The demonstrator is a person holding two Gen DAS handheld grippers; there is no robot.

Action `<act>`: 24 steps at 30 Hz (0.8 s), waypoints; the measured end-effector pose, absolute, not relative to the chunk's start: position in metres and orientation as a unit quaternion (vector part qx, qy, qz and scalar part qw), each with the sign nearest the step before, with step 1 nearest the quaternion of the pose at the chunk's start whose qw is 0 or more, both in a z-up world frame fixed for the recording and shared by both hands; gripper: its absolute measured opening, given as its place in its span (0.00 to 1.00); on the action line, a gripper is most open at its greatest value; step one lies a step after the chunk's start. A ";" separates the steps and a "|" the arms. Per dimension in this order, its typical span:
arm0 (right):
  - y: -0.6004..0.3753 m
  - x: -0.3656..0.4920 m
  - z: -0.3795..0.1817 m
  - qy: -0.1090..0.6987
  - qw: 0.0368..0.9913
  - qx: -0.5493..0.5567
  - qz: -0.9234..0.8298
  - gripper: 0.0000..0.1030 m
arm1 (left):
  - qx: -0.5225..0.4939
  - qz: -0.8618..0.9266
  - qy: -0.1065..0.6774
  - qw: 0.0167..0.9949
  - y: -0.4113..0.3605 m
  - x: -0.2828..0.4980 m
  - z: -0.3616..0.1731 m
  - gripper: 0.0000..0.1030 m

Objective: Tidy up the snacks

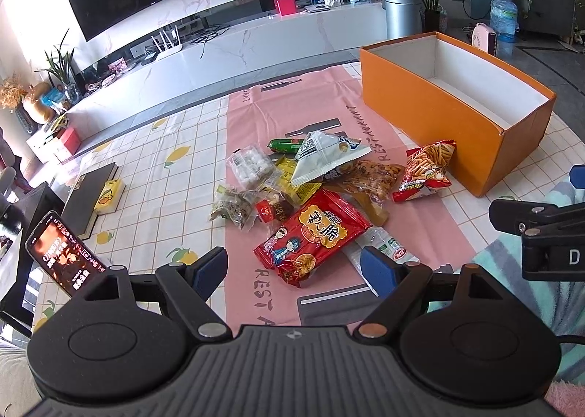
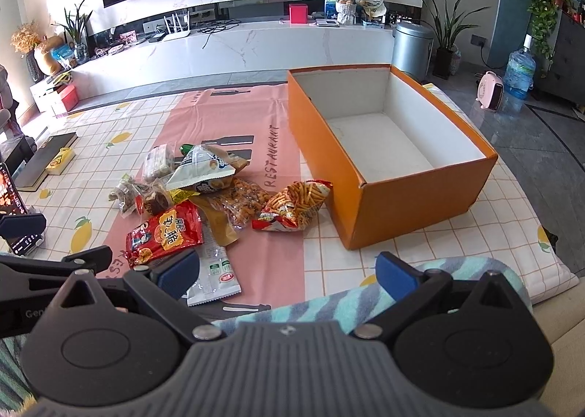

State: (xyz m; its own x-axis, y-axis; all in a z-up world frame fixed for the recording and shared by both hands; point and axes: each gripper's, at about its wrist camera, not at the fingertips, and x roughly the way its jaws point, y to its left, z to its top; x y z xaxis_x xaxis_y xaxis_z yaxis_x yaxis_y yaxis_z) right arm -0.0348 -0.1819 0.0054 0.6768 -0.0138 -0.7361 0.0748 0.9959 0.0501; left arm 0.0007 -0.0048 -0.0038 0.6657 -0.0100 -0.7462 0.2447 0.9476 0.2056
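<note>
A pile of snack packets lies on the pink mat (image 1: pixel 292 102): a red packet (image 1: pixel 310 234), a white packet (image 1: pixel 321 157), a red bag of sticks (image 1: pixel 427 170), a clear pack of white sweets (image 1: pixel 250 165) and a clear flat packet (image 2: pixel 215 274). An open, empty orange box (image 1: pixel 457 95) stands to the right; it also shows in the right wrist view (image 2: pixel 387 154). My left gripper (image 1: pixel 296 265) is open above the near edge of the pile. My right gripper (image 2: pixel 289 270) is open, near the table's front edge, left of the box's near corner.
A phone (image 1: pixel 62 252) leans on a stand at the left. A dark book (image 1: pixel 91 194) with a yellow pack (image 1: pixel 108 196) lies beyond it. A striped teal cloth (image 2: pixel 365 300) covers the near edge. A TV cabinet stands beyond the table.
</note>
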 end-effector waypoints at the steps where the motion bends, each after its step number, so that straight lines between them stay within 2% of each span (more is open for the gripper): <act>1: -0.182 -0.035 0.005 0.401 0.915 0.038 -0.024 0.96 | 0.145 -0.070 0.403 0.901 -0.004 0.001 -0.004 0.94; 24: -0.173 -0.034 0.008 0.399 0.917 0.022 -0.017 0.96 | 0.136 -0.069 0.407 0.901 -0.001 0.002 -0.004 0.94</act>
State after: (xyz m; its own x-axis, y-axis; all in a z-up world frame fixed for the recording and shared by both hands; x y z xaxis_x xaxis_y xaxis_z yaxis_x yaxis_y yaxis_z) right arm -0.0337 -0.1727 0.0078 0.6814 -0.0134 -0.7318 0.0491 0.9984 0.0274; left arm 0.0021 -0.0010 -0.0045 0.6599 -0.0137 -0.7512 0.2348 0.9535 0.1888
